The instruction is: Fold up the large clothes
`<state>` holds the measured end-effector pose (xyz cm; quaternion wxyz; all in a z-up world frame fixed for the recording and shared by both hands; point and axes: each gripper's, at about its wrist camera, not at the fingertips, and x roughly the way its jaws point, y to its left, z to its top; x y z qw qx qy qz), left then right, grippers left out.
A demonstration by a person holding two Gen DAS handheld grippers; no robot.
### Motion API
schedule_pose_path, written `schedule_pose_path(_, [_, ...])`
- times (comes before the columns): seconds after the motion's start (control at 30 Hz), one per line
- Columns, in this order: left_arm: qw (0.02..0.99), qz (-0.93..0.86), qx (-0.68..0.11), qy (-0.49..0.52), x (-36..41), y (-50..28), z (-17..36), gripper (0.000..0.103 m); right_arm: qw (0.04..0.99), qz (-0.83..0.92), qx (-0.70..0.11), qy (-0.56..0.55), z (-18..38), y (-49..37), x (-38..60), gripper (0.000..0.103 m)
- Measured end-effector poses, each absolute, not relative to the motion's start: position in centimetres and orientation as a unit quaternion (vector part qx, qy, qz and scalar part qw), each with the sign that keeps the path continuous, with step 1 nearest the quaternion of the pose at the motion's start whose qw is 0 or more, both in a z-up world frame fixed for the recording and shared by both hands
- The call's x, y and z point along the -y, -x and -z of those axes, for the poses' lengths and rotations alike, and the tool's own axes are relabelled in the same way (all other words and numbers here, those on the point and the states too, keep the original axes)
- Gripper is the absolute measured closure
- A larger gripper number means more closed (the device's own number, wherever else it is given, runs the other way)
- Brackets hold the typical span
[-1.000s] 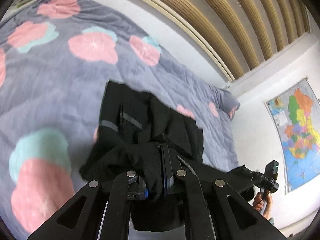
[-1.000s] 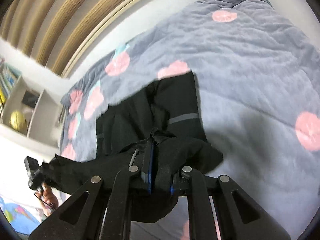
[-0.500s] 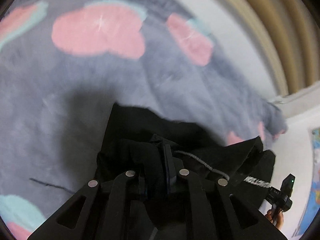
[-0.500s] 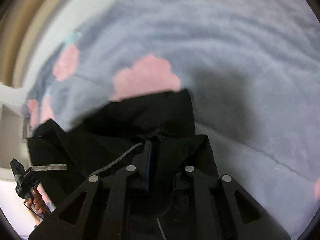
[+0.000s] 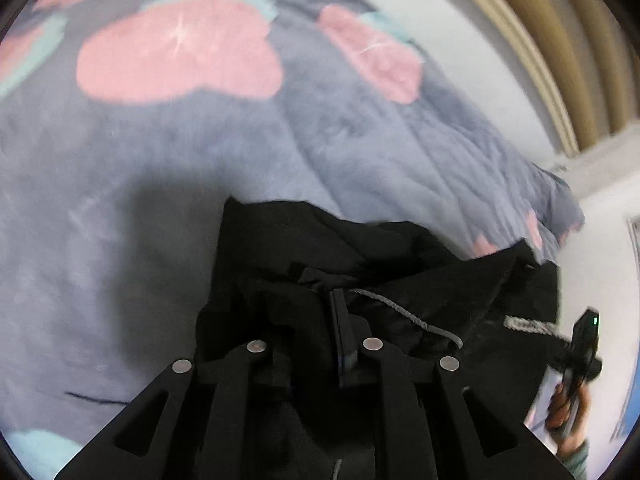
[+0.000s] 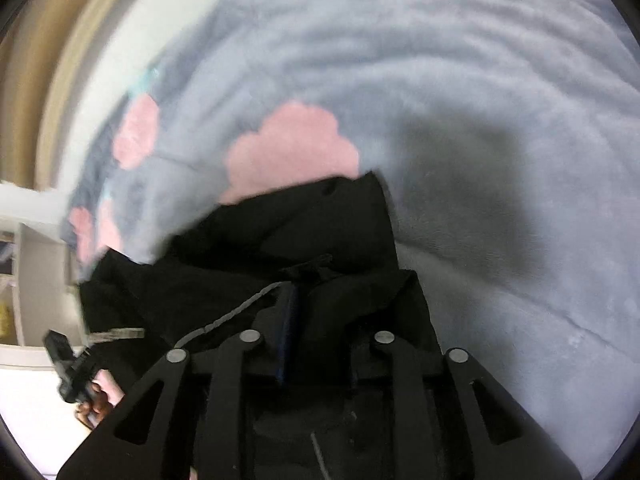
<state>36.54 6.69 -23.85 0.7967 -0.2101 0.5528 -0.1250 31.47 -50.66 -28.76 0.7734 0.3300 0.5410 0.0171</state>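
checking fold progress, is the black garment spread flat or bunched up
Bunched up: the black garment hangs in folds, pinched by both hand-held grippers over the blanket.

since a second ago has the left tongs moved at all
Yes. The left tongs, shut on the black garment, have dropped closer to the blanket: its pink patches now loom larger, and the wall map has slid out of view.

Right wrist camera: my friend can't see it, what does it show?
The right tool is shut on a bunched black garment over a grey blanket with pink flower shapes. At the lower left, the left tool grips the garment's other end.
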Motion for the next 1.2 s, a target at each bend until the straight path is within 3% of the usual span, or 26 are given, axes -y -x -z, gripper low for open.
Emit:
schedule_pose_path(0.1, [0.788,0.169,-0.552,0.213,-8.2,-35.4,21.1,0.081,0.774,-0.045,-0.519,-0.359,26.3,-29.8,51.8,0.070])
schedule_pose_path(0.17, [0.771,0.203,-0.558,0.230,-9.6,-34.8,19.8,0.078,0.773,-0.061,-0.513,-0.369,25.1,-29.1,52.0,0.058])
schedule_pose_path(0.23, [0.752,0.234,-0.562,0.251,-10.9,-34.2,18.5,0.075,0.791,-0.062,-0.494,-0.355,22.8,-27.7,52.4,0.033])
schedule_pose_path(0.33, [0.743,0.266,-0.555,0.264,-12.2,-32.7,16.7,0.071,0.821,-0.049,-0.462,-0.332,20.0,-26.4,53.1,0.020])
schedule_pose_path(0.37, [0.739,0.277,-0.554,0.266,-12.5,-32.2,16.1,0.069,0.829,-0.047,-0.452,-0.325,19.1,-26.0,53.4,0.019])
schedule_pose_path(0.4, [0.738,0.281,-0.556,0.257,-12.4,-31.7,15.5,0.060,0.836,-0.044,-0.447,-0.316,18.5,-25.8,53.4,0.017])
schedule_pose_path(0.43, [0.745,0.279,-0.555,0.242,-12.3,-31.2,14.8,0.040,0.839,-0.042,-0.448,-0.306,18.2,-25.8,53.3,0.015])
schedule_pose_path(0.5, [0.766,0.271,-0.542,0.213,-12.4,-30.3,13.4,0.021,0.840,-0.043,-0.458,-0.288,18.3,-26.1,52.7,0.015])
schedule_pose_path(0.67, [0.784,0.251,-0.530,0.205,-12.3,-31.0,13.4,0.021,0.851,-0.036,-0.479,-0.212,20.5,-28.9,49.7,0.015])
schedule_pose_path(0.87, [0.791,0.165,-0.556,0.198,-11.9,-35.9,19.8,0.021,0.873,-0.036,-0.482,-0.063,23.4,-32.5,46.2,0.015])
schedule_pose_path(1.2, [0.760,0.170,-0.596,0.196,-10.9,-40.6,26.2,0.021,0.861,-0.097,-0.496,-0.053,26.4,-35.6,47.4,0.015])
